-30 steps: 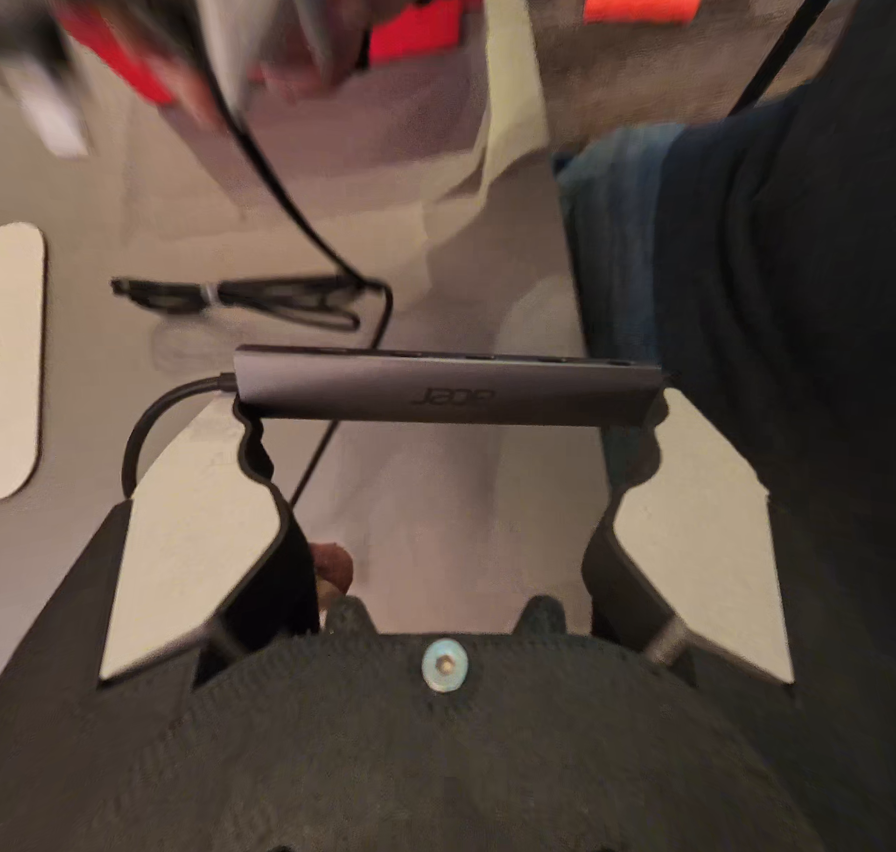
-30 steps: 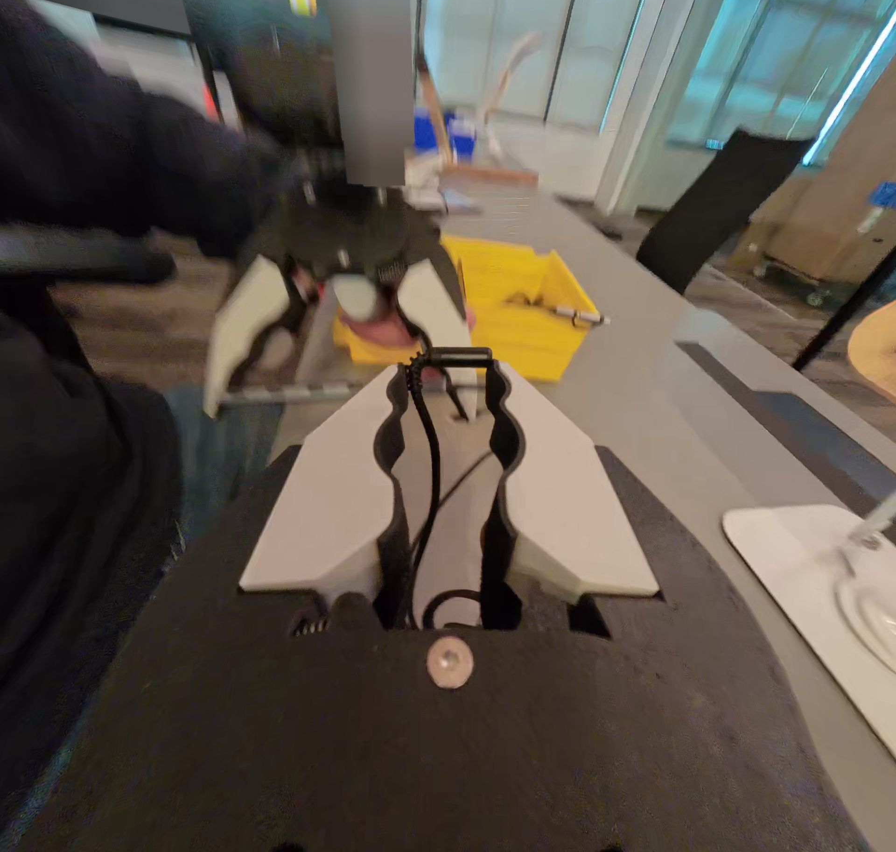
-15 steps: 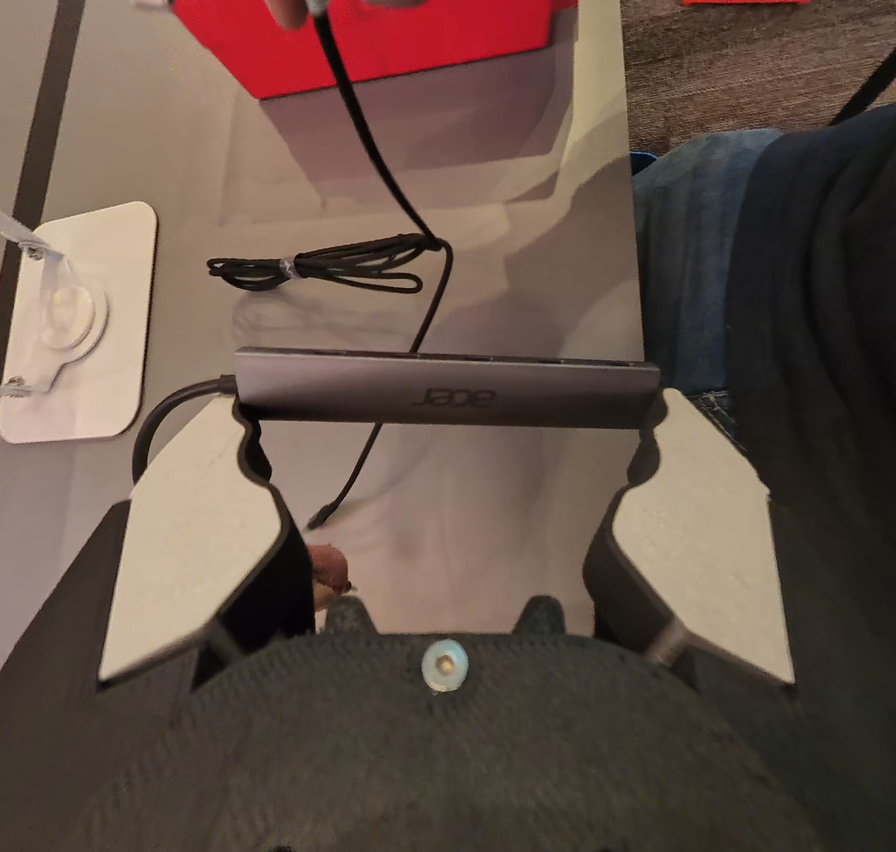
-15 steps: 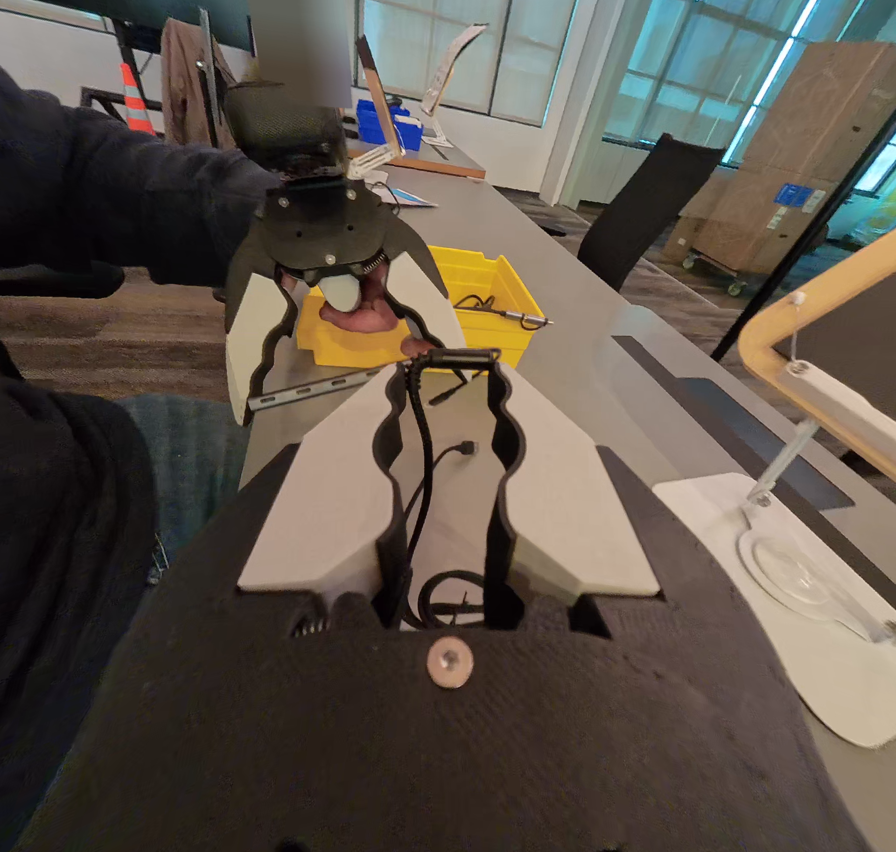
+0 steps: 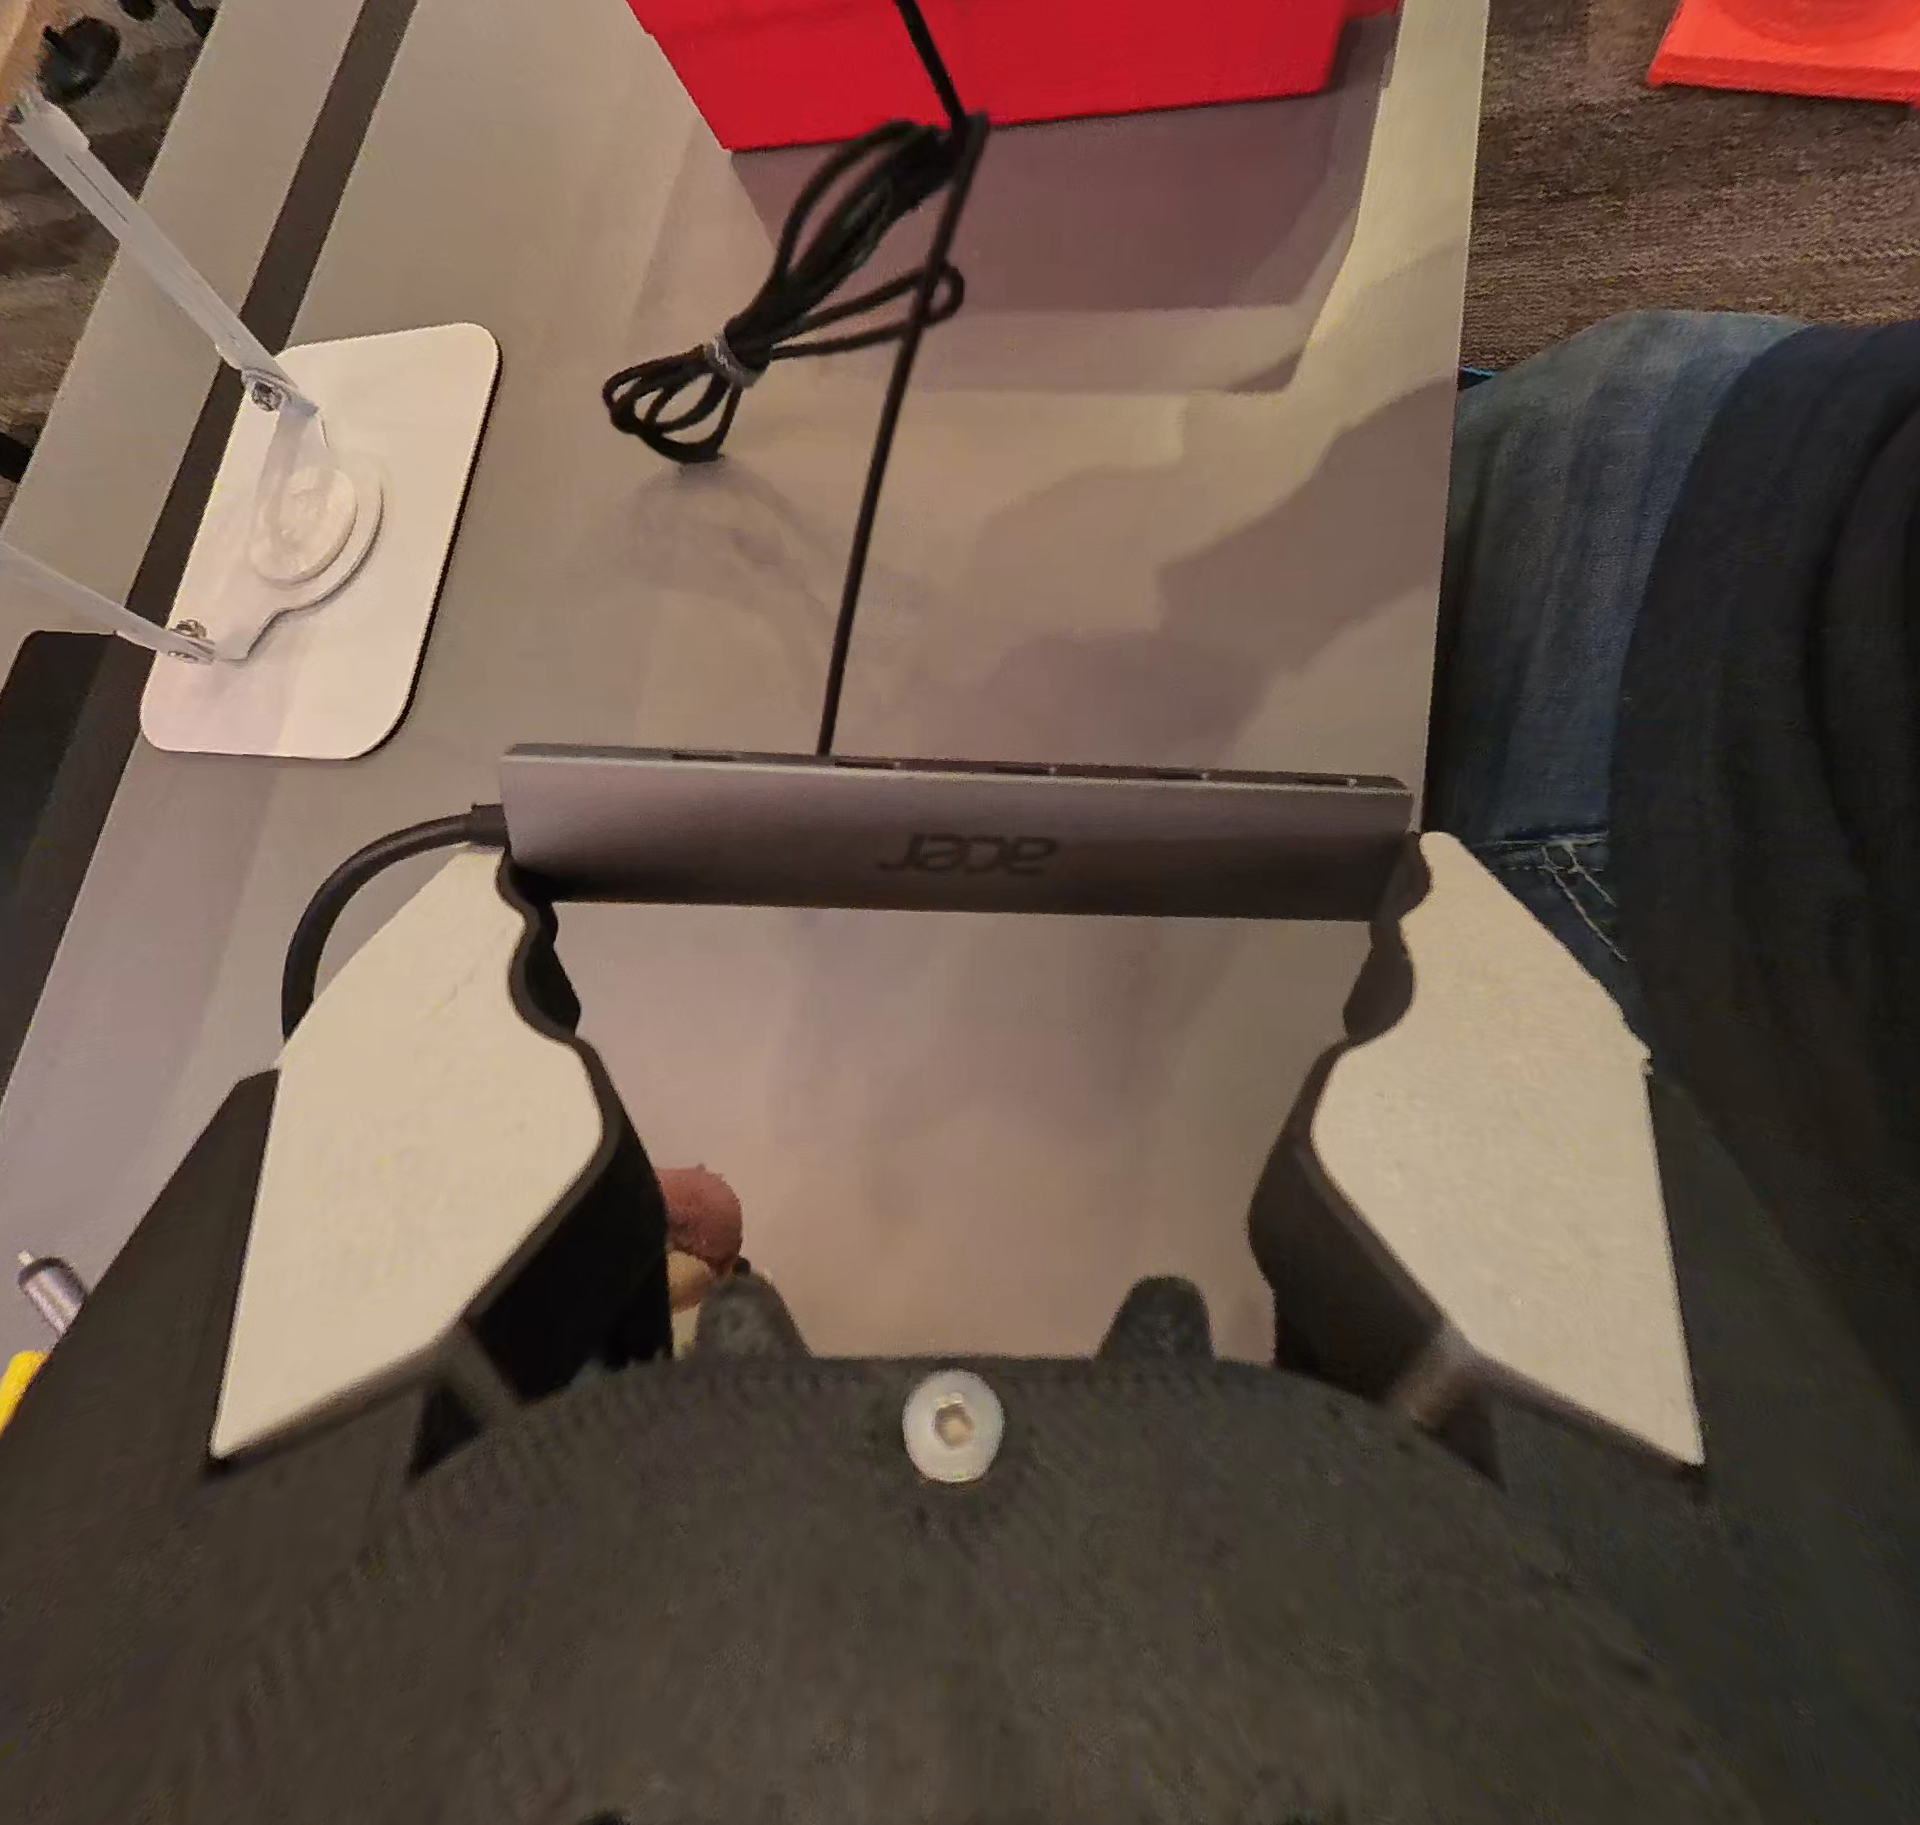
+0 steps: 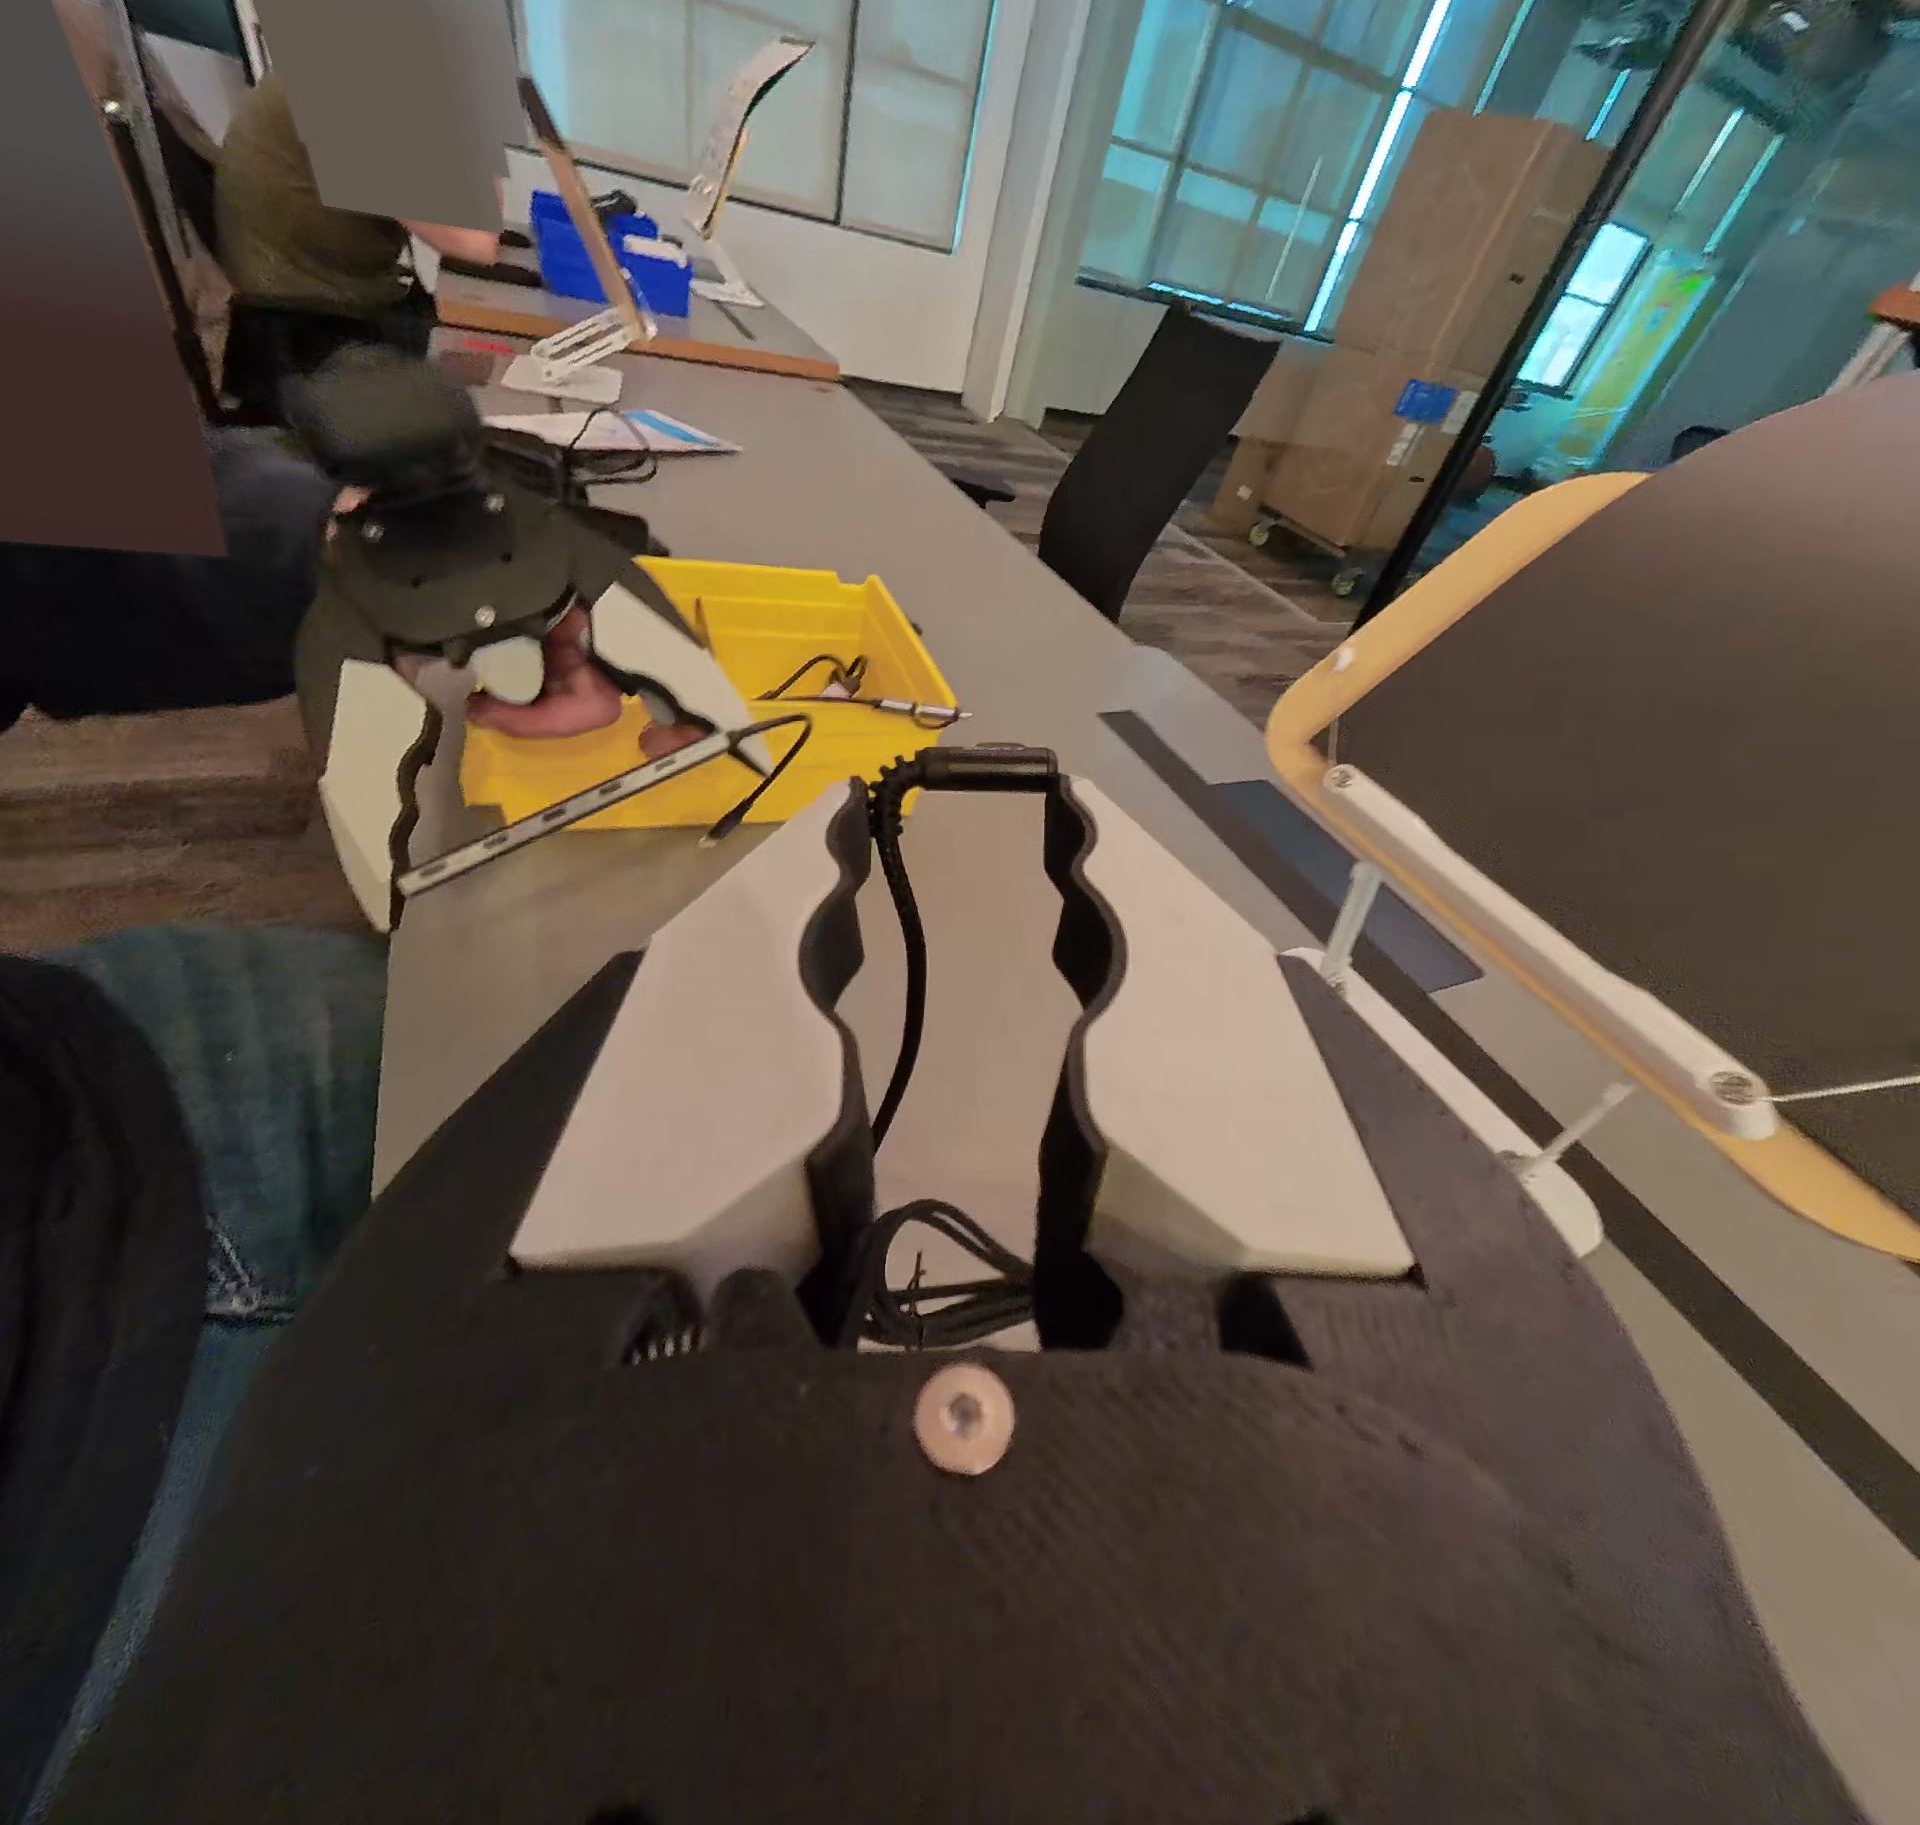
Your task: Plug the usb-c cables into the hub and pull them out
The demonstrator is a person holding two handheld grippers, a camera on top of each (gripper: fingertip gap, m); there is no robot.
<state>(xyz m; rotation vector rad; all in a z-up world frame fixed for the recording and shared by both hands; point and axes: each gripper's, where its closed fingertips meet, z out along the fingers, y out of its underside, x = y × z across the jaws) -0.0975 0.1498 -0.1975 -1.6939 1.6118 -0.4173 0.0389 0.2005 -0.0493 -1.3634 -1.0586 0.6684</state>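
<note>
My left gripper (image 5: 961,871) is shut on the ends of the grey hub (image 5: 956,825) and holds it lengthwise above the grey table (image 5: 1143,528). The hub's own short cable (image 5: 343,871) loops off its left end. A black usb-c cable (image 5: 873,487) comes down from the top edge, past its tied bundle (image 5: 769,352), and passes behind the hub. My right gripper (image 6: 961,788) is shut on the cable's black plug (image 6: 982,765), and the cord hangs between its fingers. In the right wrist view the left gripper (image 6: 571,814) holds the hub (image 6: 561,817) apart from the plug, to the left.
A red box (image 5: 997,9) stands at the far end of the table. A white stand base (image 5: 312,549) is on the left. A yellow bin (image 6: 790,663) with cables sits behind the left gripper. A person's leg (image 5: 1558,580) is at the table's right edge. Left tips and right tips are each some 40 cm from the white stand base (image 5: 312,549).
The right gripper and its plug have left the left wrist view. The cable now hangs straighter, and its free end, seen below the hub earlier, is hidden. The two grippers are farther apart.
</note>
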